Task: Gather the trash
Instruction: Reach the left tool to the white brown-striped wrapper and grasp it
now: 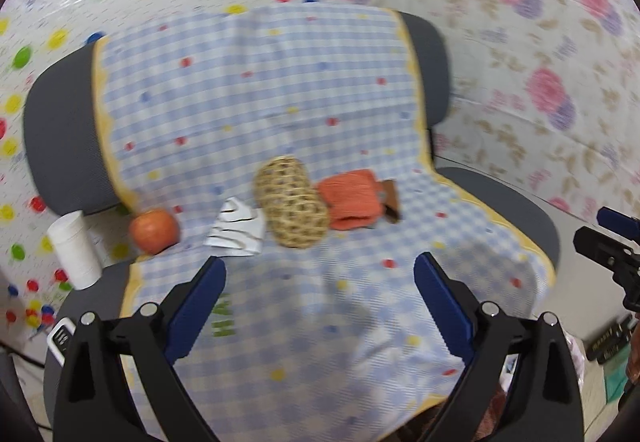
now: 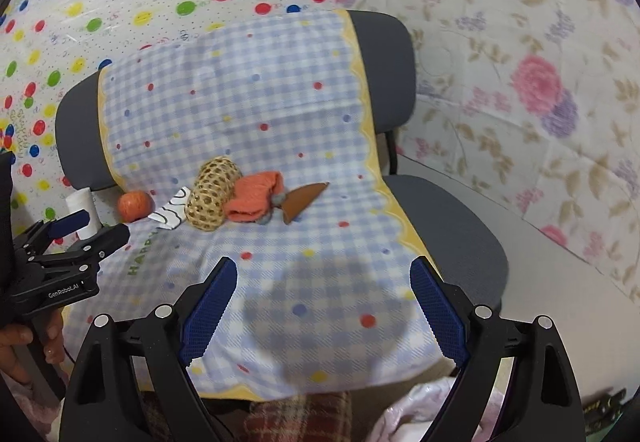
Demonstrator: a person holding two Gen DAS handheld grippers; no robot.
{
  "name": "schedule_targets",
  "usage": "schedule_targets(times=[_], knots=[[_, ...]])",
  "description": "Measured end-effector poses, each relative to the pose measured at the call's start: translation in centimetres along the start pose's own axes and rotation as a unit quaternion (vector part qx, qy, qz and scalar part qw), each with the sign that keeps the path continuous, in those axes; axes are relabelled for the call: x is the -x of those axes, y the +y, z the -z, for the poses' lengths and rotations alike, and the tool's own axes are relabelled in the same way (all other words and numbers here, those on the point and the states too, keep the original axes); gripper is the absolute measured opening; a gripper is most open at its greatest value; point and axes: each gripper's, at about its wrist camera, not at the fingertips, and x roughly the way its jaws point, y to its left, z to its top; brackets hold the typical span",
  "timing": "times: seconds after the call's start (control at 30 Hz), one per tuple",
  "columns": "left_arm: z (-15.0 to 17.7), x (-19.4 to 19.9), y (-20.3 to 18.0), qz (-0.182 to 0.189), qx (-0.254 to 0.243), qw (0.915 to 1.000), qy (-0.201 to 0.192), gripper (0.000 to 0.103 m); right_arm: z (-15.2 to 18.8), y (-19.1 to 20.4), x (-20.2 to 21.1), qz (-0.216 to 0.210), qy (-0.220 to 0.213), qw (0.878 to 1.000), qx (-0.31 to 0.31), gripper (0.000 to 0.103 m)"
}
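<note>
On a chair draped with a blue checked cloth (image 1: 280, 102) lie a white crumpled wrapper (image 1: 236, 228), a tan woven net sleeve (image 1: 291, 202), an orange knit piece (image 1: 352, 198) and a brown scrap (image 1: 391, 200). An orange-red apple (image 1: 154, 230) rests at the cloth's left edge. My left gripper (image 1: 320, 262) hangs open above the seat, short of these things, with nothing between its fingers. My right gripper (image 2: 324, 262) is open and empty over the seat's front. The right wrist view shows the same wrapper (image 2: 170, 216), net sleeve (image 2: 214, 198), knit piece (image 2: 256, 200) and brown scrap (image 2: 304, 198).
A white cup (image 1: 74, 250) stands left of the chair by the apple. The grey chair back (image 2: 384, 70) and seat (image 2: 460, 226) show beside the cloth. A pink plastic bag (image 2: 416, 410) lies low at the front. Patterned sheets cover the walls. A hand (image 2: 16, 342) holds the left gripper (image 2: 96, 228).
</note>
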Motion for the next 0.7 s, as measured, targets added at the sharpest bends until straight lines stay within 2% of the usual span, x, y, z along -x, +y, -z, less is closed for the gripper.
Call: schedule_targets(times=[0.17, 0.37, 0.6, 0.7], knots=[[-0.5, -0.9, 3.0, -0.039, 0.02, 0.999, 0.001, 0.092, -1.6, 2.0, -2.7, -0.022, -0.002, 1.0, 0.015, 0.087], [-0.6, -2.6, 6.1, -0.105, 0.034, 0.9939, 0.009, 0.092, -3.2, 3.9, -6.6, -0.055, 0.007, 0.998, 0.024, 0.081], [0.2, -4.9, 10.3, -0.137, 0.069, 0.9877, 0.031, 0.092, -4.2, 6.1, -12.4, -0.064, 0.039, 0.996, 0.039, 0.067], [0.5, -5.9, 11.8, -0.145, 0.077, 0.9855, 0.042, 0.092, -4.4, 6.5, -14.7, -0.066, 0.052, 0.996, 0.041, 0.058]])
